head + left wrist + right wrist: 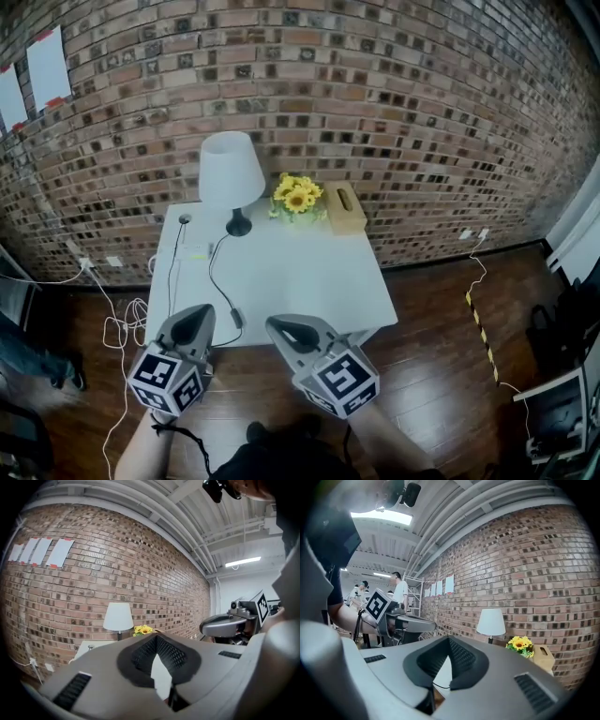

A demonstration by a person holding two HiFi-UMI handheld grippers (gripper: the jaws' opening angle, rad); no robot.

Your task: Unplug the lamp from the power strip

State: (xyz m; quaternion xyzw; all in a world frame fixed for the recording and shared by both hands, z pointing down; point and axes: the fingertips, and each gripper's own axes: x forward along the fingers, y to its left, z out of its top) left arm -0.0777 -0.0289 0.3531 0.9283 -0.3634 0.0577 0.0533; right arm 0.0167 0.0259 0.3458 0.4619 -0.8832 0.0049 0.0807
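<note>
A white-shaded lamp (231, 173) stands at the back of a white table (309, 281). Its black cord (217, 281) runs forward past a pale power strip (195, 251) to a small black block (236, 318) near the front edge. Where the plug sits I cannot make out. Both grippers hover level in front of the table, off its near edge. The left gripper (200, 312) is shut with nothing in it, and so is the right gripper (274, 325). The lamp (118, 617) shows far ahead in the left gripper view, and the lamp (491, 622) likewise in the right gripper view.
Yellow flowers (298, 197) and a tan tissue box (344, 208) sit beside the lamp. A second thin cord (174, 262) crosses the table's left side. White cables (122, 328) lie on the wooden floor at the left, and a yellow-black one (480, 323) at the right. A brick wall (394, 122) backs the table.
</note>
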